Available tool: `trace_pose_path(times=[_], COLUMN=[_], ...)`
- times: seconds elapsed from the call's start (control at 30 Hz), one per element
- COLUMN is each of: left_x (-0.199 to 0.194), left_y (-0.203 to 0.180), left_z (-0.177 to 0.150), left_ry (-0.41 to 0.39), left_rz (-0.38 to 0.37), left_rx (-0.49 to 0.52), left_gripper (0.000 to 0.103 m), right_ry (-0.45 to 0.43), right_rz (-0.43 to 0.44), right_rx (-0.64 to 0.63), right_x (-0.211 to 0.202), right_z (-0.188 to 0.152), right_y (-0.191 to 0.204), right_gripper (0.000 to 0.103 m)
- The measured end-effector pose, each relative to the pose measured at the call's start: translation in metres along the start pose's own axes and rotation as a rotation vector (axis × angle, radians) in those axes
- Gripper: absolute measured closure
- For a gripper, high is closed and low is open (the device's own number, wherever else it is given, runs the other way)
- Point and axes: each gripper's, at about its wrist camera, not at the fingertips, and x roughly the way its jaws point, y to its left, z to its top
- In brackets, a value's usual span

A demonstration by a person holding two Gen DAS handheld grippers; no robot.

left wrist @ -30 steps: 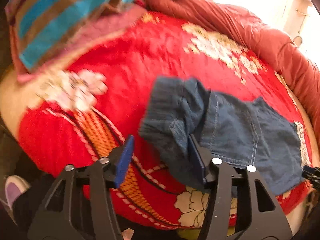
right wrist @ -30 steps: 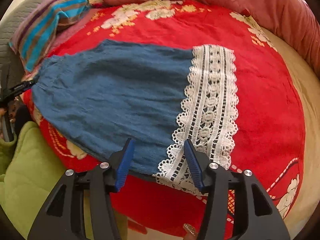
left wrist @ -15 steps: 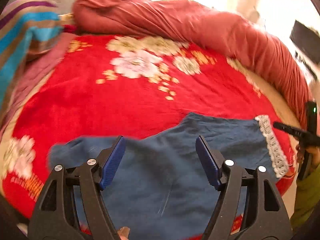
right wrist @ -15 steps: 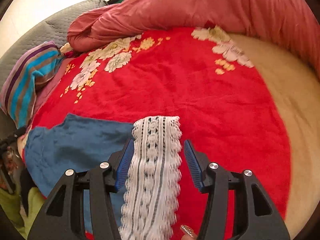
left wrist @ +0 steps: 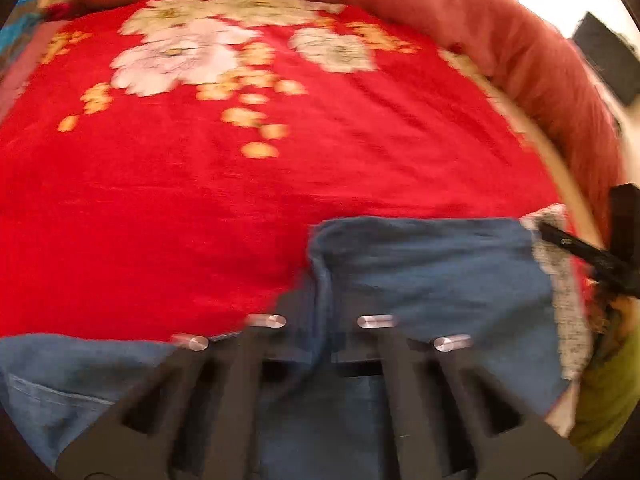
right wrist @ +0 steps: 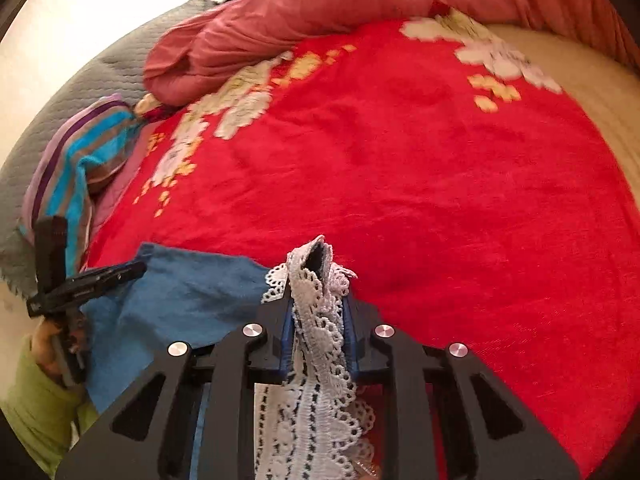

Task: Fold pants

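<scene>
Red plush blanket with pale flower prints covers the bed and serves as the landmark for everything else. At its far left edge, in the right wrist view, lies a bundled cloth striped in turquoise, brown and purple, against a grey quilted headboard. Along the blanket's far side runs a rumpled dusty-pink quilt.

Near the blanket's front edge lie the blue denim pants with a white lace hem. On their left end, the left hand-held gripper has its jaws fully closed on a fold of the denim; a hand in a green sleeve carries it. In the left wrist view the pinched denim ridge rises between the blurred black fingers.

Toward the middle of the blanket's front edge, the right hand-held gripper is closing its jaws on the lace hem, which is bunched upright between the blue pads and spills down over the frame. Beyond the blanket's right edge shows a bare cream sheet.
</scene>
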Motion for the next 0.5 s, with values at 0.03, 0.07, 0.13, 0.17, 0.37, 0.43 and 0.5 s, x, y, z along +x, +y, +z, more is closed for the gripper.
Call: trace_pose_path(times=[0.03,0.07,0.13,0.17,0.37,0.43,0.5], left_x=[-0.007,-0.011,-0.017,-0.017,0.018,0.022,0.018], left_y=[-0.006,-0.01,-0.015,-0.017,-0.017,-0.01,-0.005], left_z=[0.003,0.006,0.014,0.017,0.018,0.014,0.013], left_ry=[-0.024,-0.047,-0.081,-0.089,-0.057,-0.072,-0.082], left_rz=[0.033,0.048,0.071,0.087,0.153,0.146,0.124], left_rx=[0.021,0.037,0.056,0.059,0.063,0.049,0.038], left_gripper=[0.103,0.103,0.103,0.103,0.103,0.101,0.099], right_ry=[-0.031,-0.058,-0.093,-0.099,0.018,0.011,0.001], right_rz=[-0.002,-0.007,-0.058,-0.084,-0.208,-0.226,-0.23], right_rx=[-0.027,-0.049,-0.093,-0.109,-0.143,-0.158,-0.15], right_x=[-0.008,-0.016,-0.023,-0.022,0.025,0.029,0.024], right_z=[0.004,0.008,0.018,0.021,0.021,0.017,0.016], right_y=[0.004,0.007,0.011,0.012,-0.001,-0.001,-0.002], right_gripper=[0.086,0.086,0.086,0.086,0.085,0.082,0.078])
